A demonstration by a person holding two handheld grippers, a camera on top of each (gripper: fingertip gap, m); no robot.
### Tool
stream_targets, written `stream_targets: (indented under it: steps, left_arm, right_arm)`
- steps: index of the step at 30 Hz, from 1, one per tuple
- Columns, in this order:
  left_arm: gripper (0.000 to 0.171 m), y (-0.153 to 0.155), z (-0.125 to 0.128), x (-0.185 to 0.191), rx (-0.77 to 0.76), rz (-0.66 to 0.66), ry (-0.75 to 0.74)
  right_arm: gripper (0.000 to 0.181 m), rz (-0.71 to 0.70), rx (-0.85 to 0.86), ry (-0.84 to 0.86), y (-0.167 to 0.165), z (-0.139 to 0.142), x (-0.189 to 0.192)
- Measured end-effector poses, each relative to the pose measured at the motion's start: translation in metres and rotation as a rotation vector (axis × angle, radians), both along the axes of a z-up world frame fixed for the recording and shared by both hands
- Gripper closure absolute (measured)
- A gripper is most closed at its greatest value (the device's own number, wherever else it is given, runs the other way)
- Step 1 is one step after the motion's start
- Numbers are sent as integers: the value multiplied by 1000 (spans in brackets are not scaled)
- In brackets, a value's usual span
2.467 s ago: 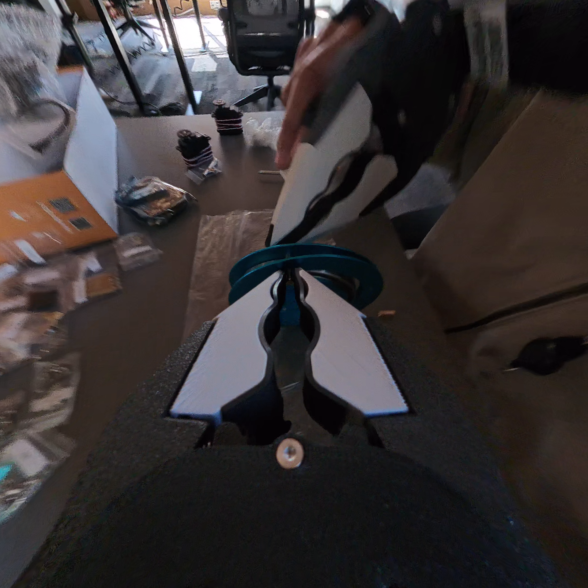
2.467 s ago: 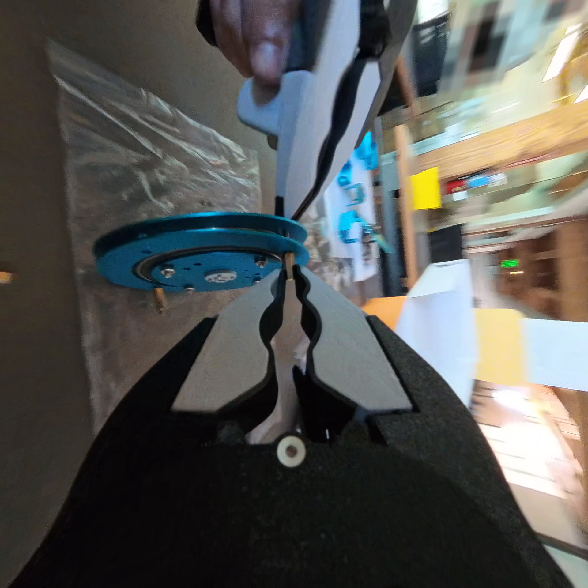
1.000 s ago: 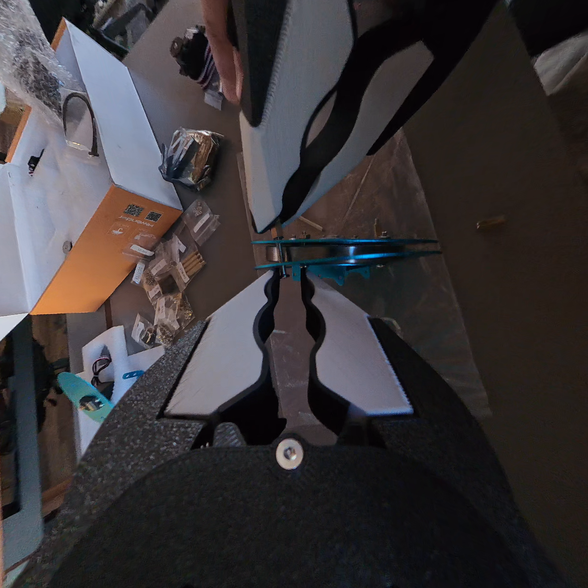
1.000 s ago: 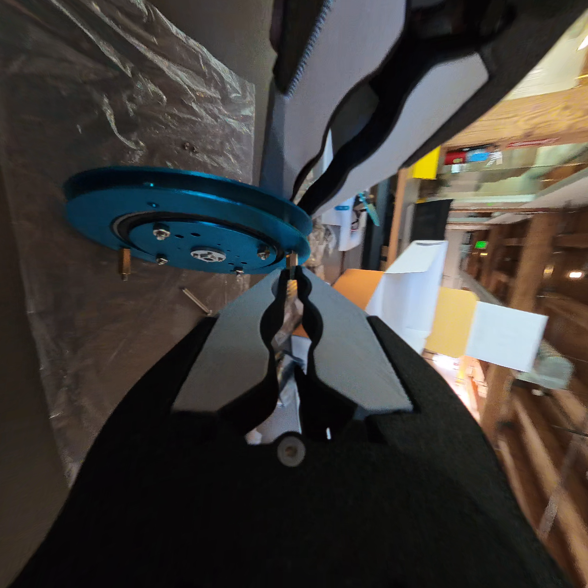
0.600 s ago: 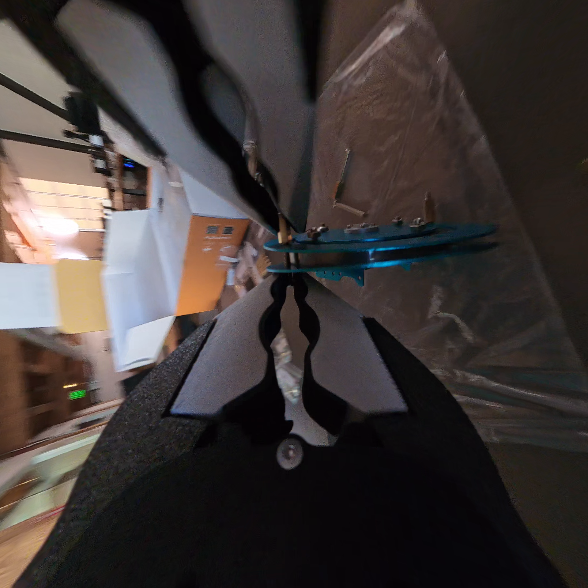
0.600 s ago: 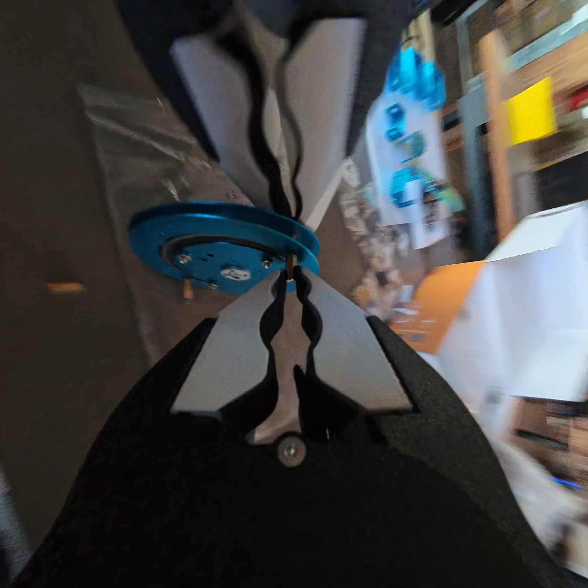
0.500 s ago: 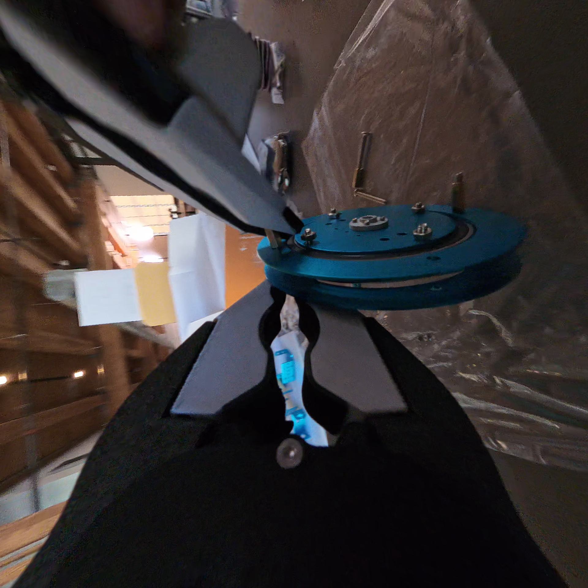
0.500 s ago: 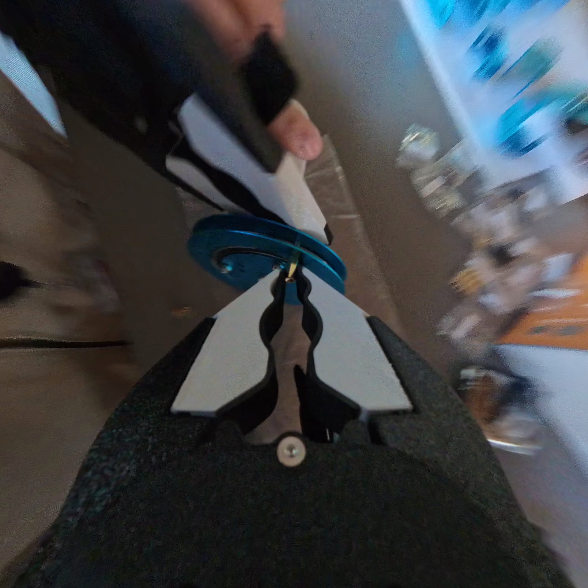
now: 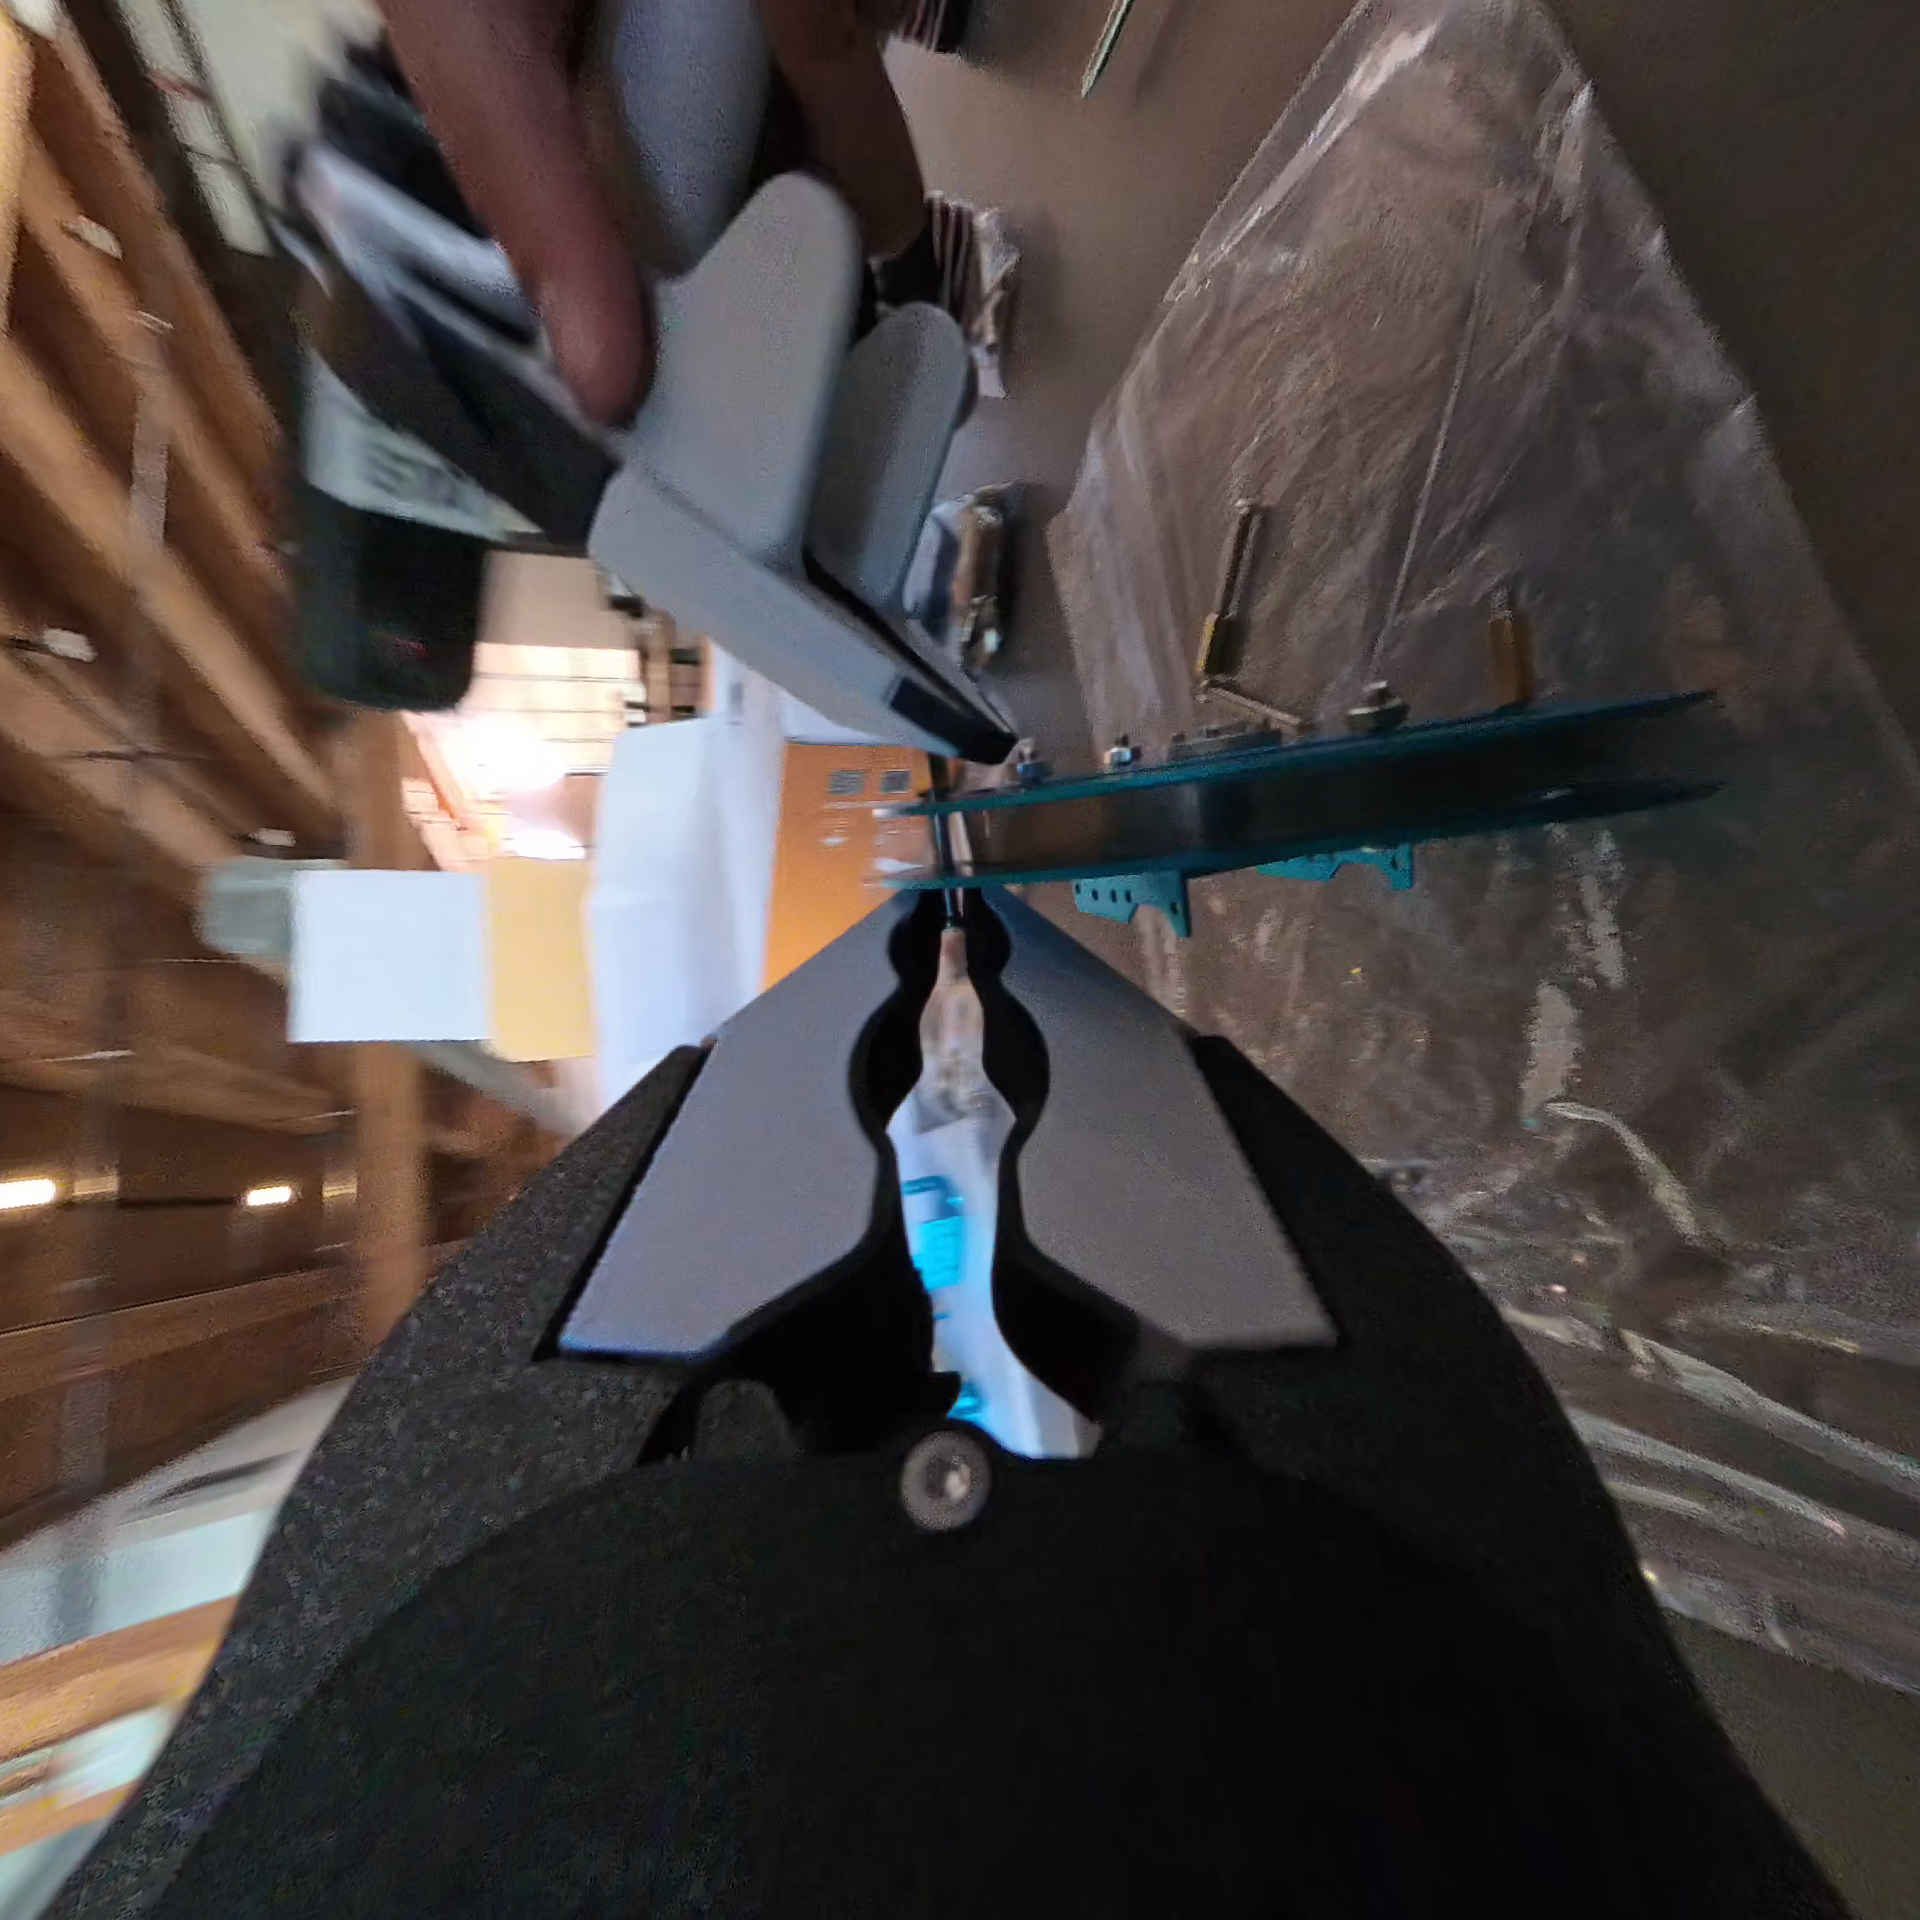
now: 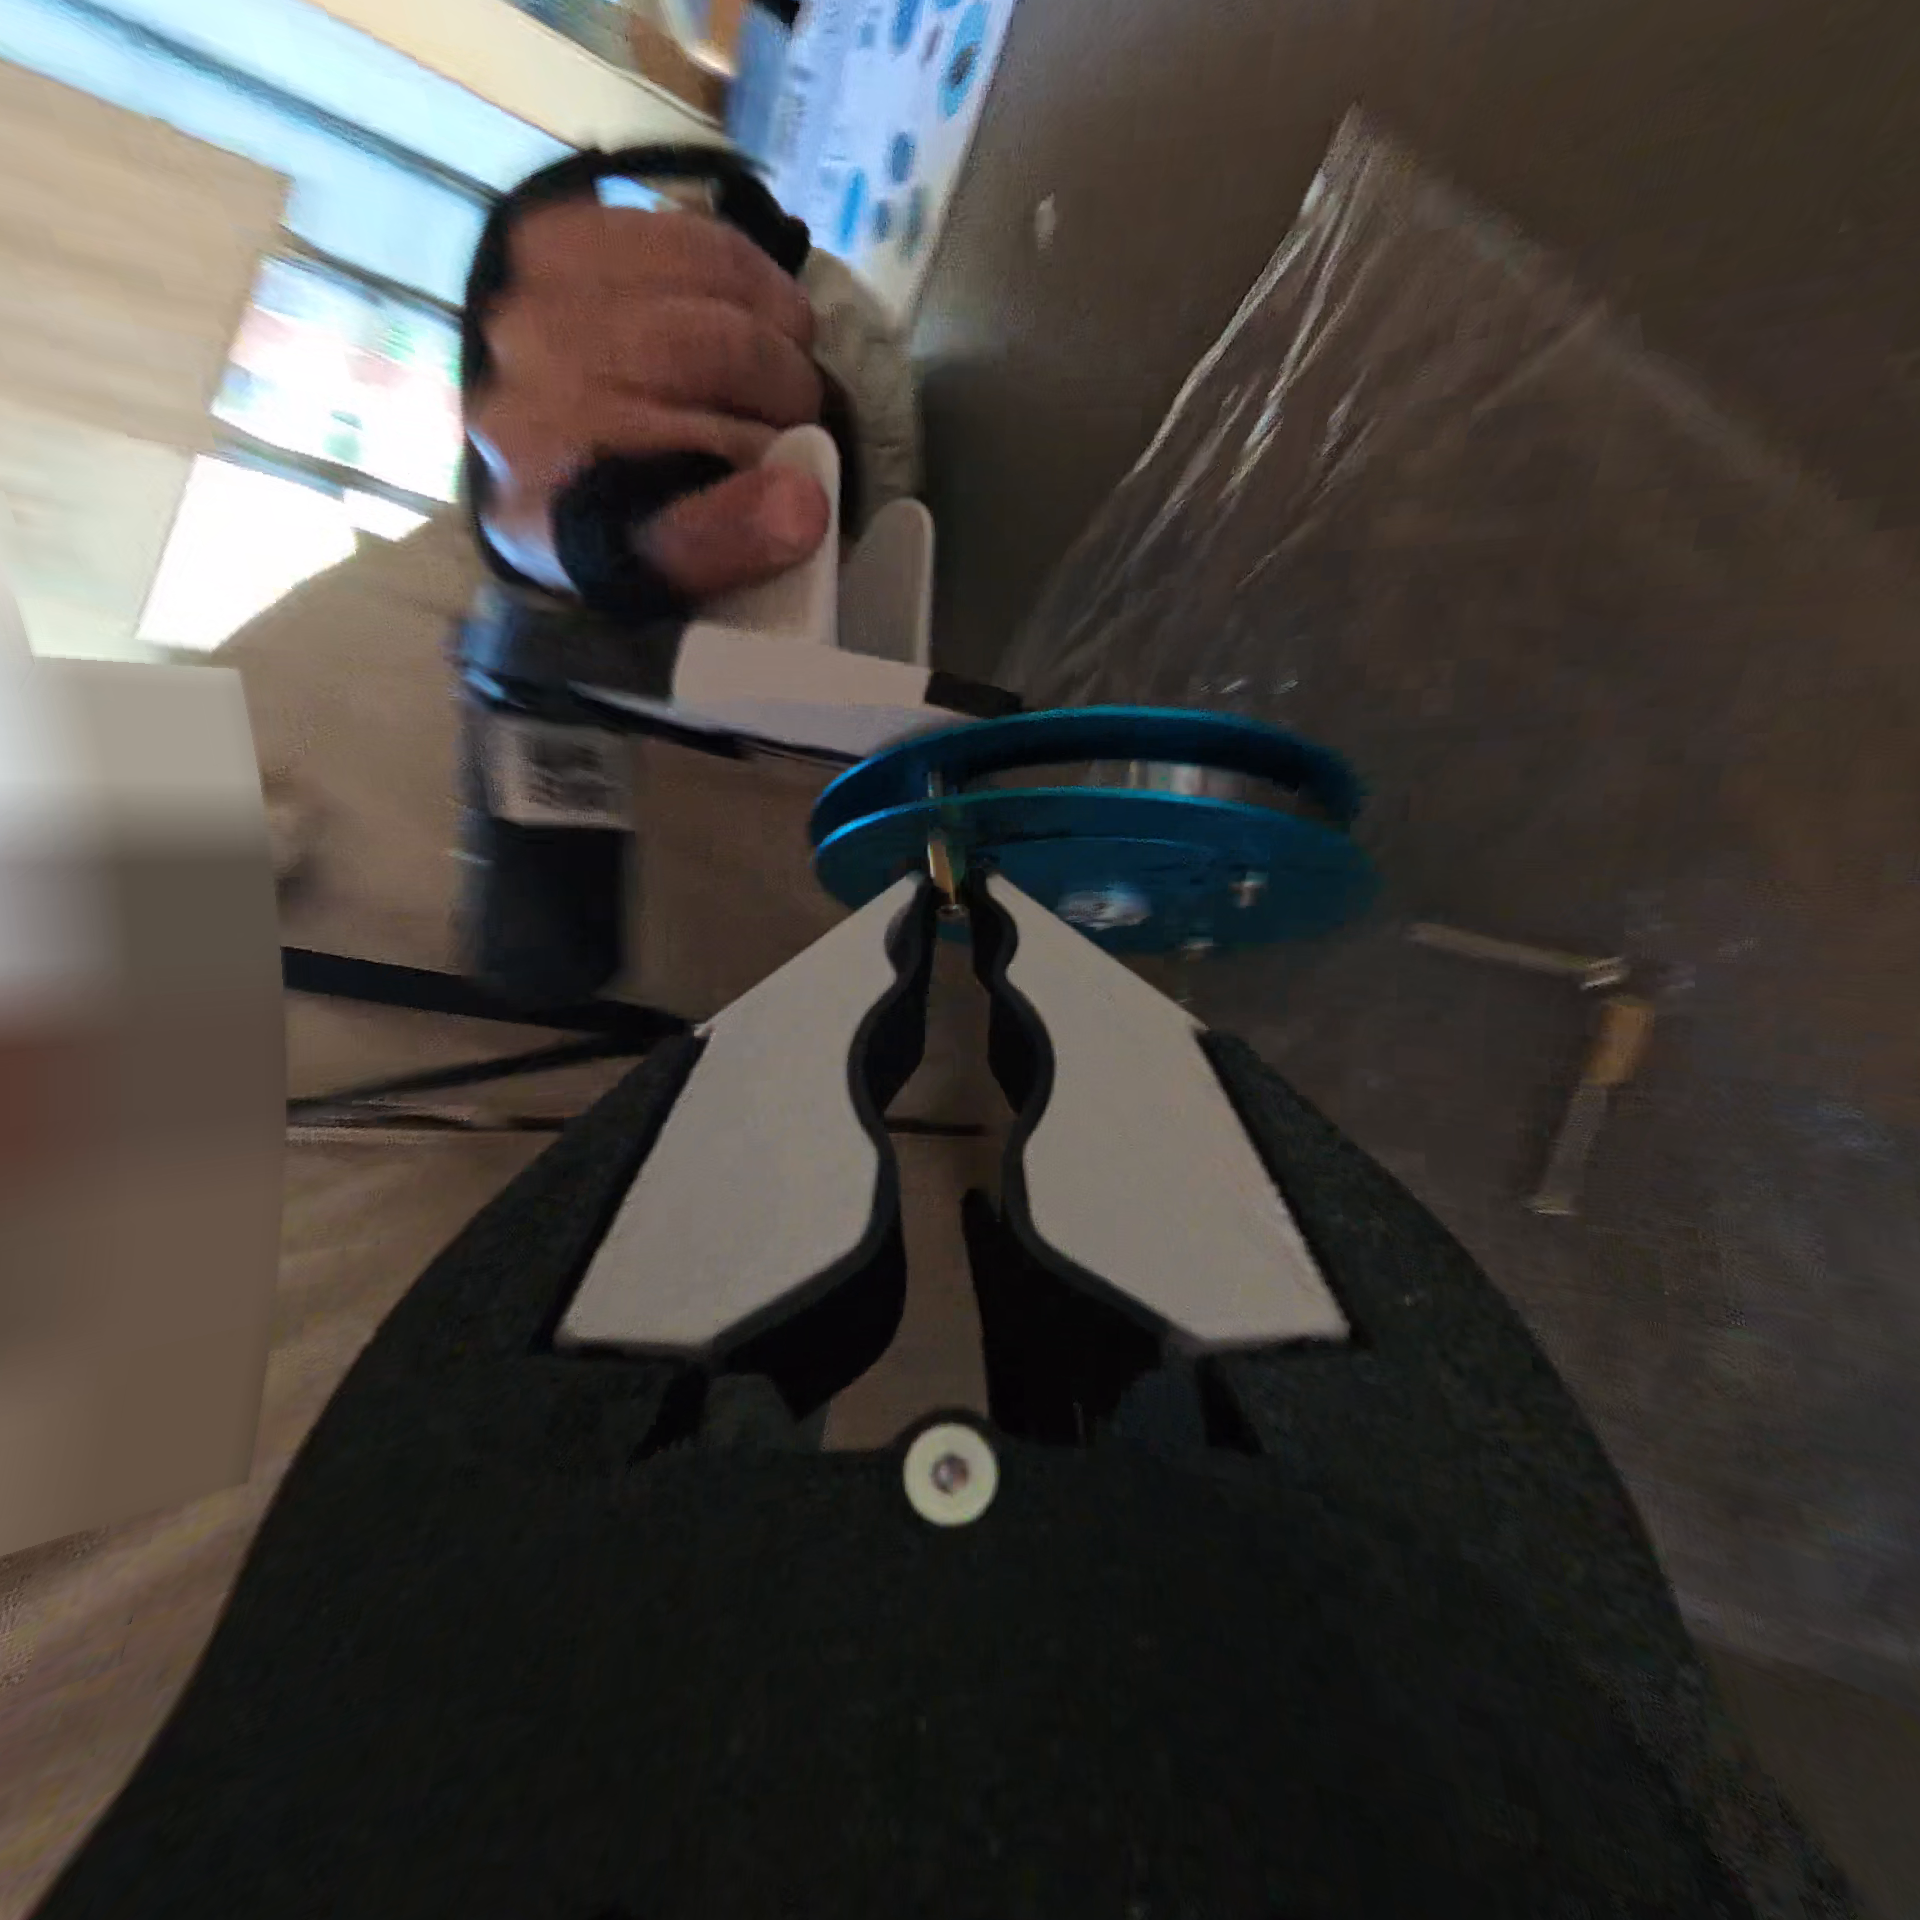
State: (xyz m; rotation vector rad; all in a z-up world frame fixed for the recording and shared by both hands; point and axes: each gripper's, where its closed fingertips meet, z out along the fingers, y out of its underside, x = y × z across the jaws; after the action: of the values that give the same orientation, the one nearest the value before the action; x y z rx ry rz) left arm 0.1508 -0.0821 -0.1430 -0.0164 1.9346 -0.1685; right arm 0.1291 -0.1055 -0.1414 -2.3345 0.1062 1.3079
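Observation:
A blue metal assembly of two stacked discs (image 9: pixel 1351 800) is held in the air, edge-on in the left wrist view. My left gripper (image 9: pixel 951 906) is shut on a thin pin (image 9: pixel 948 920) sticking out of the lower disc at its rim. My right gripper (image 10: pixel 951 896) is shut on a brass standoff (image 10: pixel 943 862) at the rim of the same discs (image 10: pixel 1101 831). The two grippers meet the rim from opposite faces. The right gripper shows from the upper left in the left wrist view (image 9: pixel 982 740), and the left gripper shows the same way in the right wrist view (image 10: pixel 966 691). A hand (image 10: pixel 644 343) grips the left one.
A clear plastic bag (image 9: pixel 1455 416) lies on the brown table behind the discs, also in the right wrist view (image 10: pixel 1455 499). Loose brass standoffs (image 9: pixel 1226 592) lie on it, one in the right wrist view (image 10: pixel 1610 1029). An orange and white box (image 9: pixel 727 831) stands beyond. My two grippers' fingertips are within a few centimetres of each other.
Both grippers have swung and turned together with the blue discs held between them, so the background has shifted. Both have stayed shut on the rim.

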Motion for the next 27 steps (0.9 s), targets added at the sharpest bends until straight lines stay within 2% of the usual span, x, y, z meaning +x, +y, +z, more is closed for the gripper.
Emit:
stream_targets:
  steps: [4, 6, 9, 11, 12, 13, 17, 20, 23, 27]
  left_arm:
    - [169, 5, -7, -4, -165, 30, 267]
    - [169, 6, -9, -8, -253, 51, 417]
    - [169, 2, -12, -15, -387, 54, 637]
    - [169, 2, -12, -13, -394, 44, 679]
    - [169, 3, -12, -12, -390, 40, 685]
    - [169, 2, -12, -11, -396, 38, 697]
    - [169, -1, -12, -10, -383, 7, 680]
    - [169, 0, -12, -8, -350, 3, 619]
    - [169, 0, -11, -3, -252, -4, 444]
    - [169, -1, -6, 0, -72, 29, 160]
  right_arm:
    - [163, 46, 405, -834, 6, 4, 24]
    - [161, 57, 540, -1236, 8, 14, 30]
    - [149, 150, 616, -1707, 10, 15, 24]
    - [156, 202, 706, -1963, 14, 15, 19]
    - [160, 244, 727, -2037, 15, 10, 17]
    - [161, 281, 729, -2065, 15, 3, 16]
    - [163, 280, 733, -2096, 19, -1, 21]
    - [176, 280, 738, -2118, 20, 3, 24]
    - [177, 254, 679, -1911, 18, 2, 24]
    - [177, 199, 512, -1424, 12, -1, 18]
